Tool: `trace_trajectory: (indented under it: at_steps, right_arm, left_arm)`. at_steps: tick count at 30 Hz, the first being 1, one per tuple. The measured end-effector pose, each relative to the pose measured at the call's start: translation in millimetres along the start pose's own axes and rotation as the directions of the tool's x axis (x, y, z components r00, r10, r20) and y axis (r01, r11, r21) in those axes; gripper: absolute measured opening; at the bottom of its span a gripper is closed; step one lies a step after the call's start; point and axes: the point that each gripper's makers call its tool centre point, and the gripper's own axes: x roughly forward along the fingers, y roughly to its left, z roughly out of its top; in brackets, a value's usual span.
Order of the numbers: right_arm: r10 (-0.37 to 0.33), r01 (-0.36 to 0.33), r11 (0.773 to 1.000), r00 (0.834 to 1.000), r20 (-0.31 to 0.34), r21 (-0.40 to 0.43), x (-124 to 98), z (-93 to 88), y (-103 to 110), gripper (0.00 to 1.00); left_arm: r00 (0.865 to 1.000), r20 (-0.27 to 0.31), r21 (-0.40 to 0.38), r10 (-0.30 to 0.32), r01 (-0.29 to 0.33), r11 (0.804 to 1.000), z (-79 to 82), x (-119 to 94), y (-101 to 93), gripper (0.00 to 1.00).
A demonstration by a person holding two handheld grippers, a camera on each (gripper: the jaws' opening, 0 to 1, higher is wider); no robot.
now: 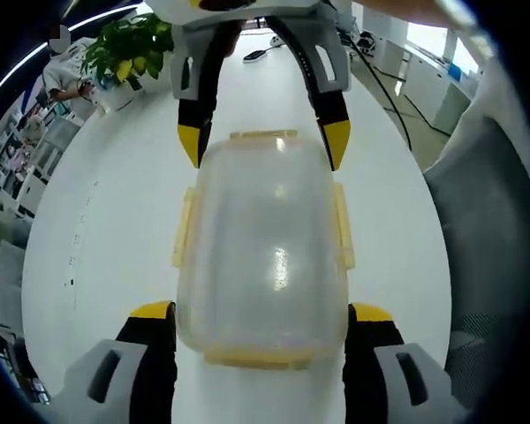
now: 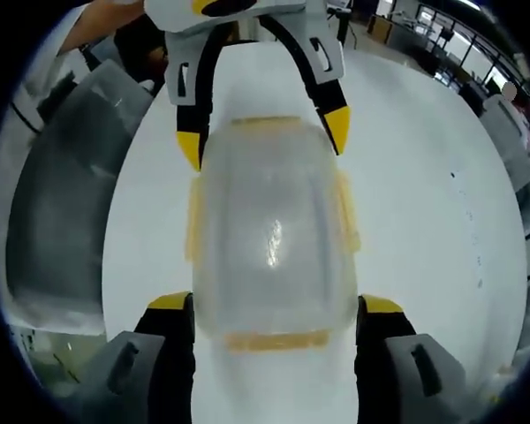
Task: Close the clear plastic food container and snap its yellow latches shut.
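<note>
1. Black-and-yellow jaws of the left gripper (image 1: pixel 259 322) are standing spread at either side of the near end of a clear rectangular plastic food container (image 1: pixel 263 247) with yellow latches, in the left gripper view; whether the tips are pressing its walls cannot be told.

2. Facing it from the far end, the right gripper (image 1: pixel 263 146) is reaching in with its own jaws parted, the yellow tips flanking the container's far corners.

3. Seen through the right gripper view, that right gripper (image 2: pixel 276 320) is likewise straddling the container (image 2: pixel 272 234), jaws wide and not visibly clamped on anything, while the left gripper (image 2: pixel 265 141) is coming in from the opposite end.

4. Sitting on a white oval table (image 1: pixel 115 221), roughly along its middle, the container is carrying its clear lid (image 1: pixel 269 221) on top, so closing appears done.

5. Four yellow latches are showing, among them a side latch (image 1: pixel 343 225) and the near-end latch (image 1: pixel 252 358); they appear to be sticking outward, which suggests the snapping is still to come, though this is hard to judge.

6. Bare tabletop is lying open all around the container; a potted green plant (image 1: pixel 128 49) is standing well apart near the far edge, and a grey chair (image 1: pixel 490 230) is waiting beside the table's rim.
</note>
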Motion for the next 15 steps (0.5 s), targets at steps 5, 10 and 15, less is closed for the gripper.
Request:
trace_trajectory:
  at_steps: [5,10,15]
  right_arm:
    - [0.001,-0.001,1.000,1.000,0.007,-0.006,2.6,7.4,-5.3,0.71]
    - [0.003,-0.003,1.000,1.000,0.015,-0.014,5.5,16.0,-11.0,0.71]
    - [0.005,-0.004,1.000,1.000,0.024,-0.021,8.7,25.0,-19.1,0.71]
  left_arm:
    - [1.000,-0.005,-0.004,0.001,-0.001,1.000,-6.9,-2.4,5.5,0.74]
    - [1.000,-0.013,-0.008,0.002,-0.002,1.000,-14.4,-5.3,11.1,0.74]
    - [1.000,-0.019,-0.015,0.005,-0.005,1.000,-22.9,-8.3,18.3,0.74]
